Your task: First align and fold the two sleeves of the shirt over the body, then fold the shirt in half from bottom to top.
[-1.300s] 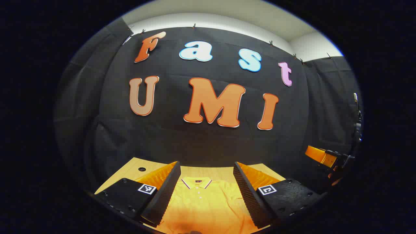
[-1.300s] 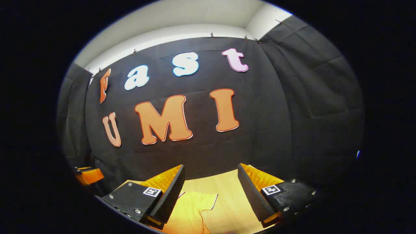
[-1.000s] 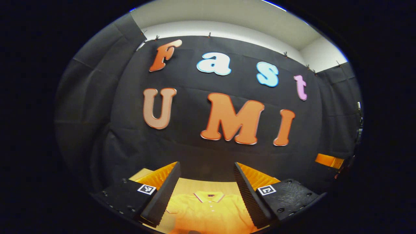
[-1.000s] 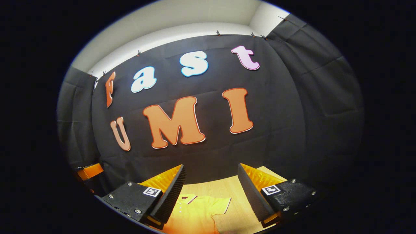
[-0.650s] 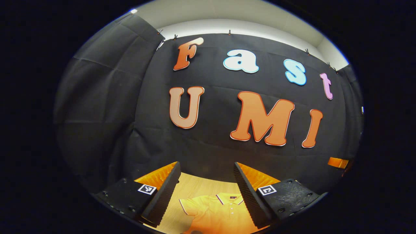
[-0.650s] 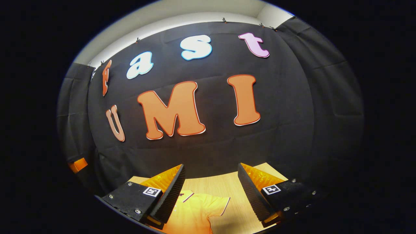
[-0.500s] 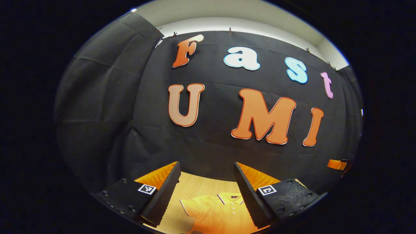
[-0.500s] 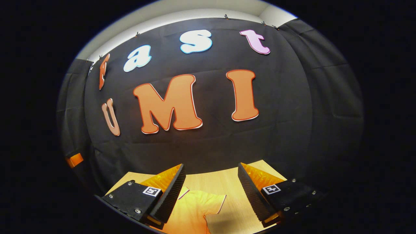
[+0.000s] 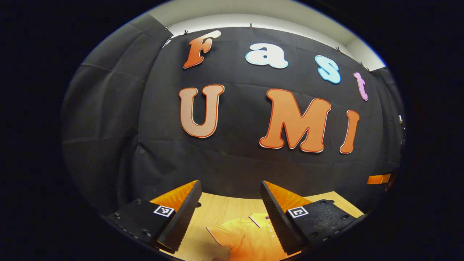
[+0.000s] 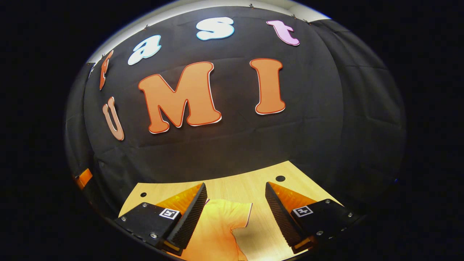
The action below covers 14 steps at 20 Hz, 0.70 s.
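Note:
An orange polo shirt (image 9: 250, 237) with a striped collar lies flat on the wooden table (image 9: 217, 210). In the left gripper view its short sleeve (image 9: 221, 233) spreads out between the fingers of my left gripper (image 9: 230, 214), which hangs open above the table with nothing in it. In the right gripper view the shirt (image 10: 217, 228) shows its other short sleeve (image 10: 241, 214) spread toward the right. My right gripper (image 10: 235, 214) is open above that sleeve and holds nothing. Part of the other gripper (image 9: 378, 178) shows at the far right of the left gripper view.
The black cloth wall (image 10: 232, 145) rises right behind the table's far edge. Two small round holes (image 10: 280, 178) sit in the tabletop near its back corners. Bare wood (image 10: 261, 235) lies to the right of the shirt in the right gripper view.
Both grippers stayed open. The left one swung toward the shirt's left sleeve, so the collar slid right in its view. The right view tipped downward, showing more table and the right sleeve.

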Available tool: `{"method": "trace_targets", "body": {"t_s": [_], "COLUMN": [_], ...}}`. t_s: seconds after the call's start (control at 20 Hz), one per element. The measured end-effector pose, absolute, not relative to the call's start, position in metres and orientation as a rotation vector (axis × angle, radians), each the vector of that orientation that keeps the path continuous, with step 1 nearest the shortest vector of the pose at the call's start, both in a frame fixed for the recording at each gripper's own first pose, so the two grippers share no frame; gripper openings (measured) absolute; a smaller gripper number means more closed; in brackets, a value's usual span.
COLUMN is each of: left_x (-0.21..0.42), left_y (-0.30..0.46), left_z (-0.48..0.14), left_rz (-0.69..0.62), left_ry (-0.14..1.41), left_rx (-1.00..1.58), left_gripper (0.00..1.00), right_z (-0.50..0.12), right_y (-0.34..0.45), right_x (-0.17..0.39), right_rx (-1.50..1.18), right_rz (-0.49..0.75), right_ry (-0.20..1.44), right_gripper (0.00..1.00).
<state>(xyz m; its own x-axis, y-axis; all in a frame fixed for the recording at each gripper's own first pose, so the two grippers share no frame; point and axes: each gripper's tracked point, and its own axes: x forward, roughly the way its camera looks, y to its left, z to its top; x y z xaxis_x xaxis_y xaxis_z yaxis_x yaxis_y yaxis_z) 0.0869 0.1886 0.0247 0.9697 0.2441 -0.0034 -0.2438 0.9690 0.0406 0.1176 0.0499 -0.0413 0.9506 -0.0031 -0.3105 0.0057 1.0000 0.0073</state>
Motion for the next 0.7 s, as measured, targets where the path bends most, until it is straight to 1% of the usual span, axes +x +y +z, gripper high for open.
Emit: {"method": "trace_targets", "body": {"t_s": [0.1, 0.2, 0.4, 0.6, 0.7], "left_x": [0.090, 0.091, 0.096, 0.104, 0.108], "left_y": [0.193, 0.198, 0.210, 0.218, 0.223], "left_z": [0.021, 0.015, 0.010, 0.000, -0.007], "left_rz": [0.240, 0.242, 0.258, 0.270, 0.278], "left_ry": [0.016, 0.032, 0.047, 0.068, 0.087], "left_rx": [0.025, 0.020, 0.023, 0.030, 0.028], "left_gripper": [0.98, 0.98, 0.98, 0.98, 0.98], "right_z": [-0.054, -0.078, -0.153, -0.236, -0.274], "right_y": [0.053, 0.055, 0.061, 0.036, 0.030], "right_x": [0.129, 0.140, 0.166, 0.197, 0.197], "right_rx": [-0.015, -0.055, 0.048, 0.045, 0.028], "right_rz": [-0.005, 0.006, 0.029, -0.055, -0.076], "right_ry": [0.380, 0.482, 0.768, 0.990, 1.113], "right_gripper": [0.98, 0.98, 0.98, 0.98, 0.99]}}
